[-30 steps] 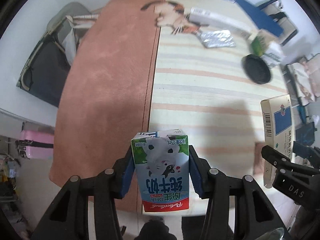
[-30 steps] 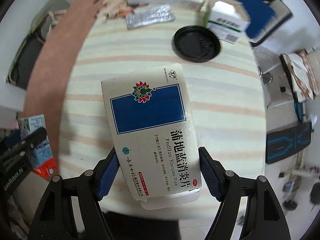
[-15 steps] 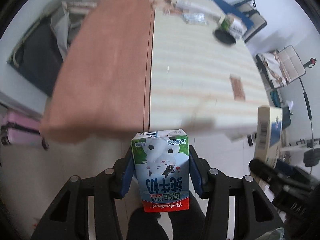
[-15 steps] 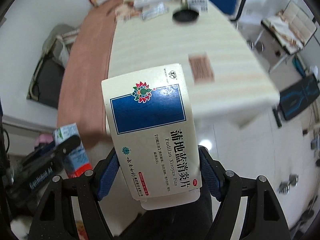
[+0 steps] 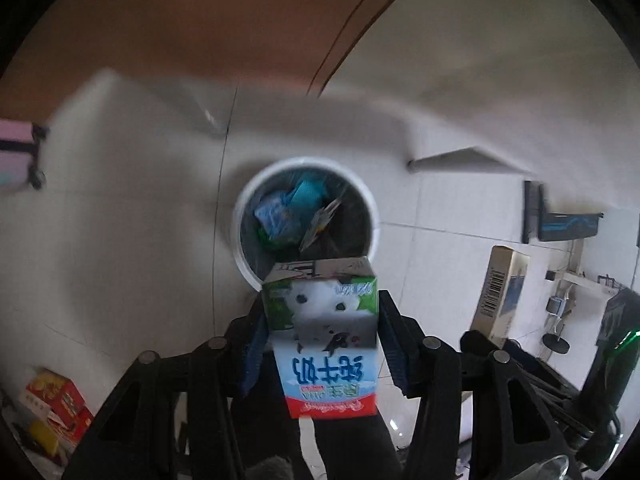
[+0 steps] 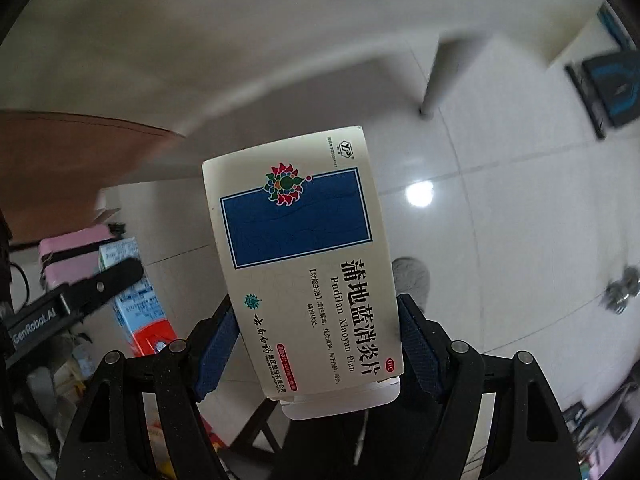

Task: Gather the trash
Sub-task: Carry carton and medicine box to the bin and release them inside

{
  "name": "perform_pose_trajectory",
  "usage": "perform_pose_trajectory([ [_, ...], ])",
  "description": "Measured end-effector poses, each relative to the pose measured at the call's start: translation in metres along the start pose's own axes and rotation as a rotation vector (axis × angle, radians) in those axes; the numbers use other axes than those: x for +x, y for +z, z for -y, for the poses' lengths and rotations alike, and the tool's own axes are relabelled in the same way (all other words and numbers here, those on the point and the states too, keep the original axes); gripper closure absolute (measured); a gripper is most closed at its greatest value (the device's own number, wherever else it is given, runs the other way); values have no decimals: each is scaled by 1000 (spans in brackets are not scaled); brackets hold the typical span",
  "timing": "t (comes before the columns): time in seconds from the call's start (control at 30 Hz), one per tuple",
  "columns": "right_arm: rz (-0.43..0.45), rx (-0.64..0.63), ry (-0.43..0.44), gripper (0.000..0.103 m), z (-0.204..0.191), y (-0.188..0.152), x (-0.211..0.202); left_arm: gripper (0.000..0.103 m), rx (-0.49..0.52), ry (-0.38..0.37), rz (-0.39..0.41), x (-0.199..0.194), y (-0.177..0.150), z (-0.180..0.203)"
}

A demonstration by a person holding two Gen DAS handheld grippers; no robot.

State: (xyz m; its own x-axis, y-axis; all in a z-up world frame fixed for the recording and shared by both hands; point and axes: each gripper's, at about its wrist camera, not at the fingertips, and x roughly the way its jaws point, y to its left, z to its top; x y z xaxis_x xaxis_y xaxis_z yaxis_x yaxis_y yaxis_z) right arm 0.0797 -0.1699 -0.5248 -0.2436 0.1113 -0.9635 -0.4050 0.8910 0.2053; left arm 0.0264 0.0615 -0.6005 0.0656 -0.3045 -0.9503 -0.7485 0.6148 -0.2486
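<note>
My left gripper [image 5: 322,344] is shut on a small milk carton [image 5: 326,336] with a cow picture, held in the air just short of a white round trash bin [image 5: 372,216] on the floor; the bin holds blue and dark wrappers. My right gripper [image 6: 316,340] is shut on a flat cream medicine box [image 6: 300,248] with a blue panel, held above the tiled floor. The medicine box also shows at the right of the left wrist view [image 5: 500,292]. The milk carton shows at the left of the right wrist view [image 6: 136,300].
The table's underside and edge [image 5: 400,40] hang over the top of the left wrist view. A table leg [image 6: 436,76] stands on the white tiled floor. A pink suitcase [image 6: 72,252] is at the left. Red and yellow boxes [image 5: 56,404] lie at the lower left.
Both grippers have swung down from the table top toward the floor, each still holding its item. The trash bin has come into the left wrist view.
</note>
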Motion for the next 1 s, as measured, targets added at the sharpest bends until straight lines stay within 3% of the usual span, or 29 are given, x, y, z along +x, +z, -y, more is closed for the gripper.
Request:
perform_pose_trajectory([
  [0.03,-24,8,18,25,6,3,28,46,-5,0,-12,17,2,-6],
  [0.1,-51,29,29,24,14,7,71,18,-14,10,-23,50,7,-18],
  [0.17,-77,31,55,24,20,11,113,5,-17,30,-22,81,13,-31],
  [0.23,-83,28,83,20,24,13,146,4,-17,57,-13,97,16,-38],
  [0.27,-94,19,85,6,25,13,163,4,-17,82,-3,106,18,-43],
  [0.3,-97,16,84,0,27,15,174,4,-18,94,5,110,14,-48],
  [0.47,-84,-36,-2,0,31,15,206,4,13,219,70,117,2,-57],
  [0.8,-34,-139,-225,0,20,-1,172,4,16,246,83,76,-29,-51],
  [1.0,14,-173,-260,0,5,-14,122,4,19,238,107,37,-49,-40],
])
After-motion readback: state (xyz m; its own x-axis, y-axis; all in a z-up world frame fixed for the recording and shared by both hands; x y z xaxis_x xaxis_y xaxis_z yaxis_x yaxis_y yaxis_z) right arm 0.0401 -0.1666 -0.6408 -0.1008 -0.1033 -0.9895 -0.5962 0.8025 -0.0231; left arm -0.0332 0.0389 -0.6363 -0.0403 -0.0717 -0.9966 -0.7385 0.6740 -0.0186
